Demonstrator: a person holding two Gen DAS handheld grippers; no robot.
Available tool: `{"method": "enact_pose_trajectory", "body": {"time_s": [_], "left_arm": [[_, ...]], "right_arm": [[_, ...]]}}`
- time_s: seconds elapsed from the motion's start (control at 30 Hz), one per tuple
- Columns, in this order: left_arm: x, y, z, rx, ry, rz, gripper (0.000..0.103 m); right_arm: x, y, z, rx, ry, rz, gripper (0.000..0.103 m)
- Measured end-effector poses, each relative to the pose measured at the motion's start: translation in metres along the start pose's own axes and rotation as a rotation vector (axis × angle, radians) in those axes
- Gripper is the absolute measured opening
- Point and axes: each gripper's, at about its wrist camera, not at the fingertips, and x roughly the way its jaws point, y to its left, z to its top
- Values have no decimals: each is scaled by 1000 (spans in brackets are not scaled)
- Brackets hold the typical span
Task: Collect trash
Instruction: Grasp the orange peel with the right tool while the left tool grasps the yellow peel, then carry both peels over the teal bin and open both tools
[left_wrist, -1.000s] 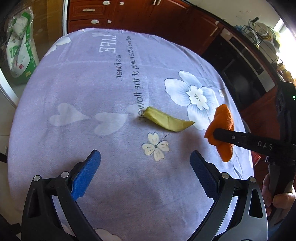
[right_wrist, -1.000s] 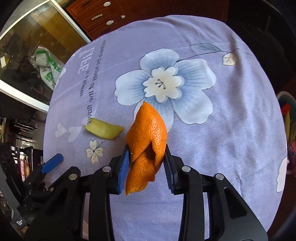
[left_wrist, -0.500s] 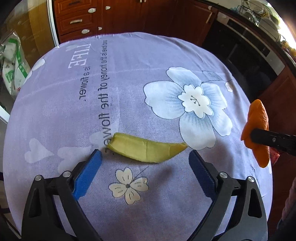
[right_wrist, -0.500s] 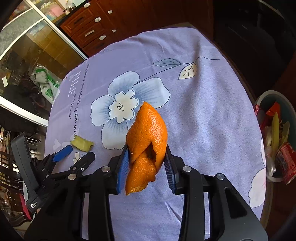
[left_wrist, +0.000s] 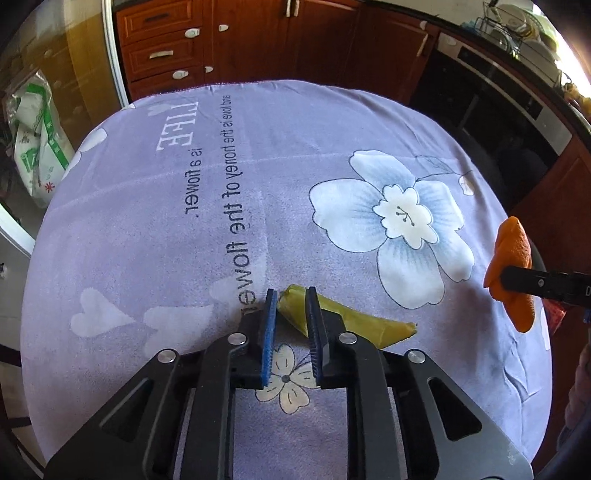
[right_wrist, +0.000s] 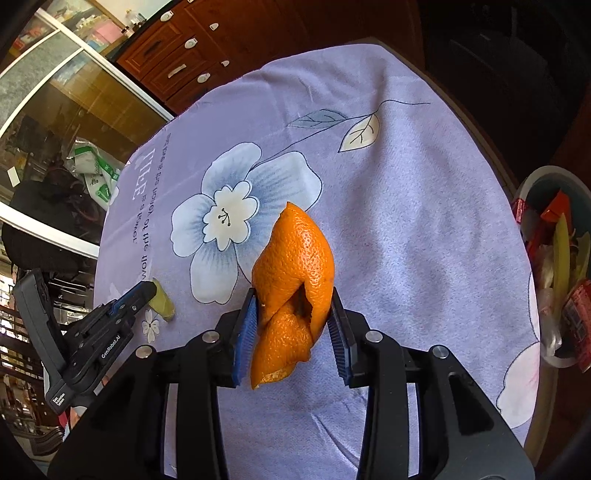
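A yellow-green peel (left_wrist: 354, 320) lies on the purple flowered tablecloth (left_wrist: 184, 236). My left gripper (left_wrist: 290, 295) is closed down onto the peel's left end, blue pads on either side of it. The peel also shows in the right wrist view (right_wrist: 162, 301) beside the left gripper (right_wrist: 142, 291). My right gripper (right_wrist: 291, 306) is shut on a curled orange peel (right_wrist: 293, 273) and holds it above the cloth near the table's right side. The orange peel shows at the right edge of the left wrist view (left_wrist: 511, 273).
A round bin (right_wrist: 554, 266) full of wrappers and peels stands below the table's right edge. Wooden drawers (left_wrist: 166, 55) stand behind the table. A white and green bag (left_wrist: 35, 140) sits at the far left. An oven (left_wrist: 509, 110) is at the back right.
My left gripper moved forward to the yellow-green peel and its jaws closed from wide open onto the peel's left end. My right gripper carried the orange peel rightward toward the bin side.
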Motion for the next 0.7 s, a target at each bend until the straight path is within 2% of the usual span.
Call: {"method": "enact_pose_trajectory", "body": {"time_s": [0.07,0.1,0.27,0.33,0.37,0.4,0.43,0.47,0.5,0.57,0.7], "left_arm": [[-1,10,-2,-51,19,-22,40],[-4,13,-5,-69,20,-45,42],[-8,-3,-16,-13,19,-23,46],[-8,-10,-17,-15,18,-52,46],[-7,-15,-18,-3,12,-53,42],[-7,-20,-19,13,5,-46,28],[-7,-25,-21,25,-8,-44,27],[-8,-28,-22,30,-18,-40,15],[-10,-31,-22,35,-30,-34,10],[-14,-36,-20,30,-48,-39,8],[-25,-53,-14,92,-75,-20,7]], "right_arm": [[1,-1,0,5,4,4,35],[1,-2,0,5,5,7,35],[1,-3,0,2,8,13,36],[1,-3,0,7,6,19,36],[0,-4,-1,9,5,21,36],[-1,-5,-1,10,4,23,36],[-1,-5,-2,10,4,23,36],[-2,-6,-2,11,3,23,36],[-2,-8,-2,12,2,22,36],[-4,-11,-3,16,1,22,36],[-10,-17,-3,26,-8,30,36]]}}
